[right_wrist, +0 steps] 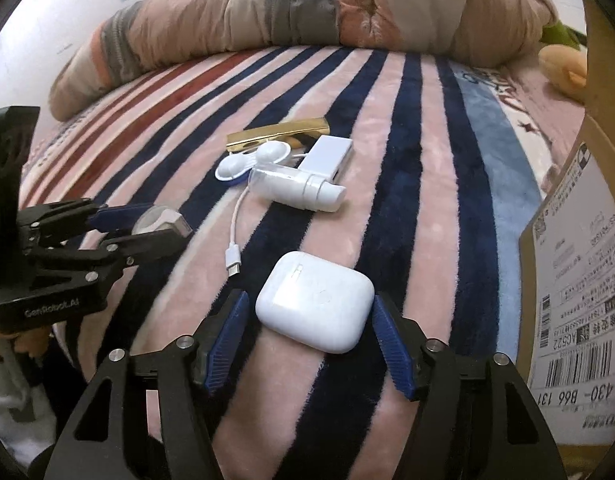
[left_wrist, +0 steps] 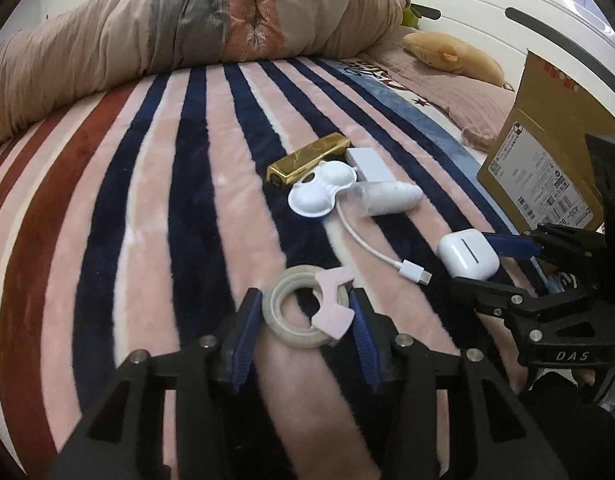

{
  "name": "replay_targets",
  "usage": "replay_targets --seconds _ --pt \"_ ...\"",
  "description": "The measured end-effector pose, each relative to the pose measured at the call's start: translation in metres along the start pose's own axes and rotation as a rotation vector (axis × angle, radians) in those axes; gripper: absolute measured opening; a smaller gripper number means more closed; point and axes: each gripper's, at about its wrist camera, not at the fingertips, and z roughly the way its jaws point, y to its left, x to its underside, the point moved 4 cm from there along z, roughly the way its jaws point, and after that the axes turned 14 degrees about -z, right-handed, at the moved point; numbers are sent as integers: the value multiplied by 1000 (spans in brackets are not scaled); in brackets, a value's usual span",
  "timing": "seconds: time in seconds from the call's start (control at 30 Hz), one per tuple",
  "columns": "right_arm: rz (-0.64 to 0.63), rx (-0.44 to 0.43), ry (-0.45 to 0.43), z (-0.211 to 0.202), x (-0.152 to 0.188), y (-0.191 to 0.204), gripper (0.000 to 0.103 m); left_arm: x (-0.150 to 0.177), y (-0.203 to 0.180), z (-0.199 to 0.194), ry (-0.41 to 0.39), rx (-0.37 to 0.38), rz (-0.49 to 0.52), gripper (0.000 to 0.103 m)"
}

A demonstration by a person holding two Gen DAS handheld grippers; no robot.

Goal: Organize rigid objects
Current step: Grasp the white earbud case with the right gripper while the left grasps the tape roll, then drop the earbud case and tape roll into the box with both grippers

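Note:
A clear tape roll (left_wrist: 297,312) with a pink dispenser clip lies on the striped blanket between the open fingers of my left gripper (left_wrist: 305,312); the fingers stand beside it, apart. It also shows in the right wrist view (right_wrist: 159,220). A white earbud case (right_wrist: 315,306) lies between the open fingers of my right gripper (right_wrist: 311,320); it also shows in the left wrist view (left_wrist: 467,254). Farther back lie a gold bar (left_wrist: 307,158), a white double-cup holder (left_wrist: 319,192), a white spray bottle (right_wrist: 297,190), a white adapter box (right_wrist: 327,154) and its cable (right_wrist: 235,240).
A cardboard box (right_wrist: 575,280) with shipping labels stands at the right. A rolled quilt (left_wrist: 187,28) lies across the back of the bed. A yellow plush toy (left_wrist: 451,54) rests at the far right on a pillow.

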Motion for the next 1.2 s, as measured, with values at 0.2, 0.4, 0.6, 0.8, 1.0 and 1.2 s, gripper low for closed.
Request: replay_targets --seconds 0.2,0.4,0.6,0.8,1.0,1.2 --pt "-50 91 -33 -3 -2 7 55 1 -5 5 -43 -49 12 39" --pt "-97 66 -125 -40 -9 21 55 -9 -6 -23 -86 -68 4 39" --pt "-121 12 -319 -122 -25 28 55 -32 -38 -87 -202 -83 56 39" --pt "-70 99 -509 -220 -20 -10 55 -60 -112 -144 -305 17 140 39" --pt "-9 263 -431 -242 6 -88 55 -87 -213 -147 -291 131 264 39" --pt "37 294 -298 -202 34 -143 55 -101 -290 -109 -186 157 354 39"
